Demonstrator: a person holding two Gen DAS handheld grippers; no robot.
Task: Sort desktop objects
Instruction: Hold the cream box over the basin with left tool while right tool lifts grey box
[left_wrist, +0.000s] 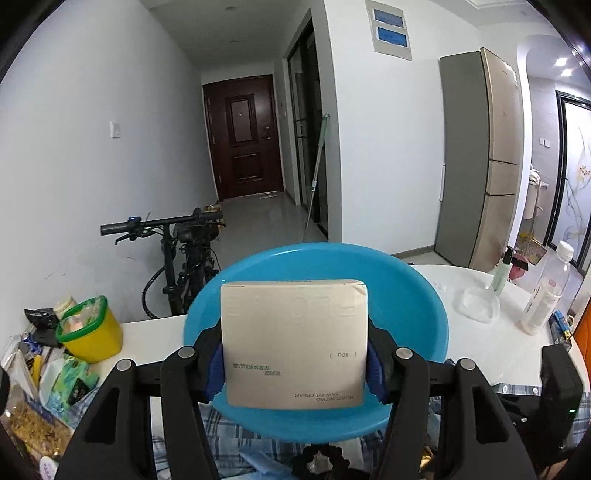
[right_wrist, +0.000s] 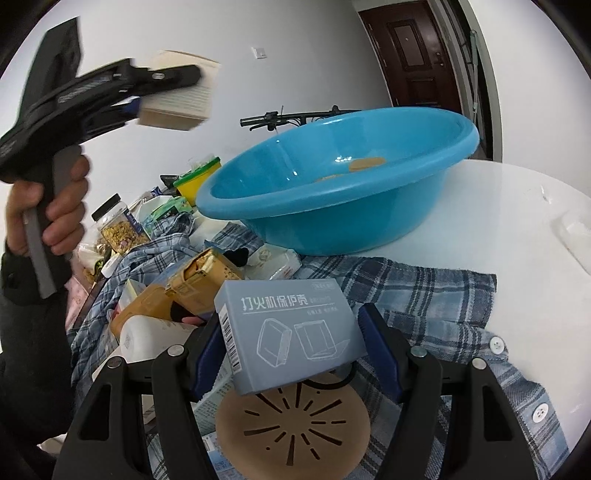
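Note:
My left gripper (left_wrist: 295, 365) is shut on a beige cream box (left_wrist: 295, 339) and holds it up in the air in front of the blue basin (left_wrist: 417, 295). In the right wrist view the same gripper (right_wrist: 173, 88) and beige box (right_wrist: 177, 107) hang at the upper left, left of and above the basin (right_wrist: 332, 206). My right gripper (right_wrist: 291, 350) is shut on a grey-blue lighter-case box (right_wrist: 288, 332) above a plaid shirt (right_wrist: 406, 288) and a tan round slotted lid (right_wrist: 291, 432). The basin holds a tan flat piece (right_wrist: 367, 162).
Left of the basin lie a yellow tub with green rim (left_wrist: 90, 328), a jar of dried flowers (right_wrist: 118, 225), gold packs (right_wrist: 199, 280) and small boxes. A clear bottle (left_wrist: 546, 291) and a white dish (left_wrist: 478, 304) stand at the right on the white table (right_wrist: 517, 229).

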